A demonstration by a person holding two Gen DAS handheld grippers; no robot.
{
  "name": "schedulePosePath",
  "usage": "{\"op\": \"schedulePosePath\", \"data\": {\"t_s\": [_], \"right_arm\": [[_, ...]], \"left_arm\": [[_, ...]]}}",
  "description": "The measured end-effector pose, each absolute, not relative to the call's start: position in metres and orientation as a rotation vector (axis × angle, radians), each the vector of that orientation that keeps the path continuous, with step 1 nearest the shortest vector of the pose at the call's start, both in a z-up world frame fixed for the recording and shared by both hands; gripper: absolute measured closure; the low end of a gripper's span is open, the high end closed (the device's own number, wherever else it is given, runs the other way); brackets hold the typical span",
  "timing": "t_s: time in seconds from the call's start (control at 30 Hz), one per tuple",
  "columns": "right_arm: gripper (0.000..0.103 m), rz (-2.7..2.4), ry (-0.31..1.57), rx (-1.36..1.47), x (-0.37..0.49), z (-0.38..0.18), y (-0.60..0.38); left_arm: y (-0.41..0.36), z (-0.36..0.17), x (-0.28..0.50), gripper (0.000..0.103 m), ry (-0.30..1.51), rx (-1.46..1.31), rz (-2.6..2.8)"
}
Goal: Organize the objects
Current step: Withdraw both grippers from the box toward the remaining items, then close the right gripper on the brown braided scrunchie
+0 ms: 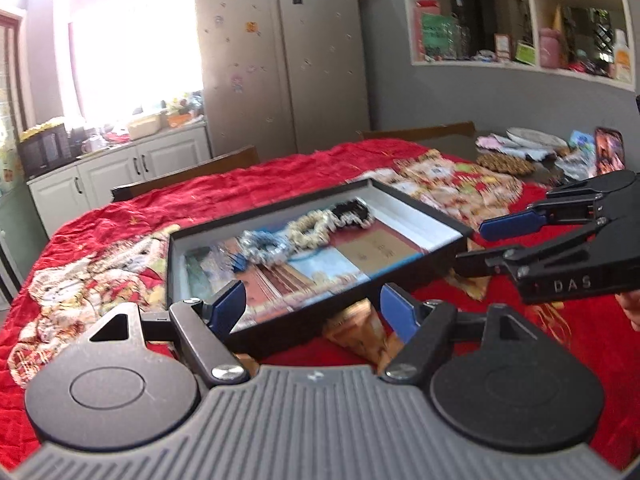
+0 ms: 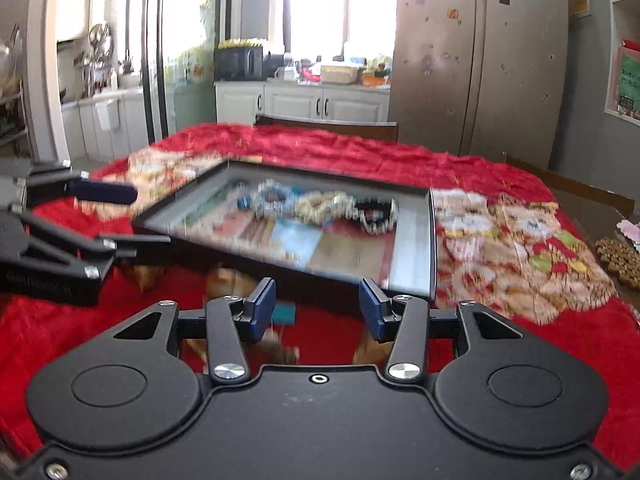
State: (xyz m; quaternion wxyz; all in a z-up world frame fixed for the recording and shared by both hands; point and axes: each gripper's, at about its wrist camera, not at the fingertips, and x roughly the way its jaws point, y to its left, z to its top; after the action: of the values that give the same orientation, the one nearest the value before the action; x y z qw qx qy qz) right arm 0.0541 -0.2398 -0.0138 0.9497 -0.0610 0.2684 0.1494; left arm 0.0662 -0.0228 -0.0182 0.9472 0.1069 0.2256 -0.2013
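A shallow black tray [image 1: 424, 205] with a white inner wall lies on the red cloth, also in the right wrist view [image 2: 431, 240]. Inside lie a silver-blue scrunchie [image 1: 264, 246], a cream one [image 1: 310, 227] and a black one [image 1: 354, 213], on colourful cards. My left gripper [image 1: 310, 308] is open at the tray's near edge, its fingers [image 1: 226, 304] astride the rim. My right gripper [image 2: 316, 307] is open just before another edge of the tray. In the left wrist view it comes in from the right [image 1: 480, 244]. Motion blur smears the tray.
A red patterned cloth [image 1: 240, 184] covers the table. A woven coaster [image 1: 506, 164], a plate [image 1: 534, 136] and packets lie at the far right. Wooden chair backs [image 1: 188, 176] stand behind the table. A fridge and cabinets stand beyond.
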Motion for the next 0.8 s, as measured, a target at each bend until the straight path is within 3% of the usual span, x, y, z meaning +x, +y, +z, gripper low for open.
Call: {"op": "schedulePosePath", "data": {"t_s": [0.17, 0.67, 0.8], "right_arm": [[0.060, 0.314, 0.580, -0.105, 0.041, -0.036, -0.251], [0.078, 0.356, 0.664, -0.095, 0.040, -0.062, -0.245], [0.088, 0.357, 0.673, -0.077, 0.040, -0.065, -0.247]], "left_arm": [[-0.028, -0.033, 0.055, 0.019, 0.490, 0.257, -0.480], [-0.044, -0.060, 0.058, 0.019, 0.560, 0.231, -0.556], [-0.050, -0.065, 0.059, 0.020, 0.568, 0.235, -0.549]]}}
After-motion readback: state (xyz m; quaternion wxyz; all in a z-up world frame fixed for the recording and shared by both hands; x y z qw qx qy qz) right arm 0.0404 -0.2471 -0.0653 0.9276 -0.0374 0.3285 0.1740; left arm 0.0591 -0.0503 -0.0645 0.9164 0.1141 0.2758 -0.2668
